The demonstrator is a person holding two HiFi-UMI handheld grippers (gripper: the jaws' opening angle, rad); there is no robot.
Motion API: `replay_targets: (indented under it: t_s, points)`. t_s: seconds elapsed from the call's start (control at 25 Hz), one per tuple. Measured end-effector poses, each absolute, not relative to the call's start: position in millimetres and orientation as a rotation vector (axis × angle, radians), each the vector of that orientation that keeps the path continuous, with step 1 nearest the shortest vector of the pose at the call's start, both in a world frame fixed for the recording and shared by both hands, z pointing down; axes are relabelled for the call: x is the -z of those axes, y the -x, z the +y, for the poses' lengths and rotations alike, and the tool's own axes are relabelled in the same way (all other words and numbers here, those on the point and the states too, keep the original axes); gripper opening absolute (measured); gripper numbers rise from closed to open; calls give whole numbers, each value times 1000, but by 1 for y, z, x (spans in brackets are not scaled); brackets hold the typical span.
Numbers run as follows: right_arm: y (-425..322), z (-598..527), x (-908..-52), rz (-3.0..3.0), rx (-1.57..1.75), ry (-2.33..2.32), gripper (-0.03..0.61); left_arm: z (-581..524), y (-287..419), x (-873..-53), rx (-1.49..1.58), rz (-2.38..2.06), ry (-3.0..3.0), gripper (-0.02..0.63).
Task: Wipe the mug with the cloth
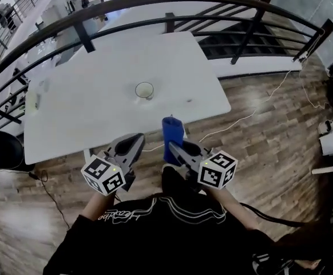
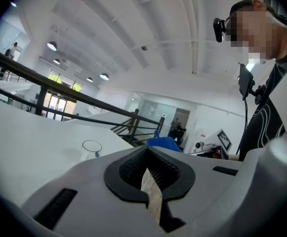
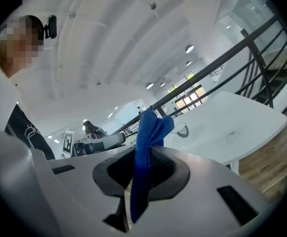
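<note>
A clear glass mug (image 1: pixel 145 90) stands upright near the middle of the white table (image 1: pixel 86 102); it also shows small in the left gripper view as the mug (image 2: pixel 91 148) and in the right gripper view as the mug (image 3: pixel 182 130). My right gripper (image 1: pixel 172 146) is shut on a blue cloth (image 1: pixel 171 132), which sticks up between the jaws as the cloth (image 3: pixel 147 147). My left gripper (image 1: pixel 137 140) is shut with nothing in it, its pads (image 2: pixel 150 179) pressed together. Both grippers hang in front of the table's near edge, short of the mug.
A curved black railing (image 1: pixel 155 7) runs behind the table, with stairs beyond. A small object (image 1: pixel 32 101) lies at the table's far left. A black stool (image 1: pixel 0 150) stands at the left on the wooden floor (image 1: pixel 269 148). A white cable (image 1: pixel 252 110) trails right.
</note>
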State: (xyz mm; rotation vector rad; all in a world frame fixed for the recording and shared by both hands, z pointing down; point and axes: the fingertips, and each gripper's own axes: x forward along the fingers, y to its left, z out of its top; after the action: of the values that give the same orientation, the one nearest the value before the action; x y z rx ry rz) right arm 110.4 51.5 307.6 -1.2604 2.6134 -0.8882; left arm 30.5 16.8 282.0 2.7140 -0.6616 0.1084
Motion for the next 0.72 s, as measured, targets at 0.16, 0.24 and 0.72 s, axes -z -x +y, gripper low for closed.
replay_targets:
  t_s: [0.16, 0.24, 0.72]
  points:
    - [-123, -5, -327, 2584, 987, 1224, 48, -36, -46, -303, -161, -676, -2672, 6]
    - [-125, -35, -341, 2575, 1046, 1194, 48, -62, -49, -314, -196, -688, -2652, 6]
    - [-116, -141, -387, 2553, 1178, 1165, 48, -160, -18, -380, -342, -820, -2573, 6]
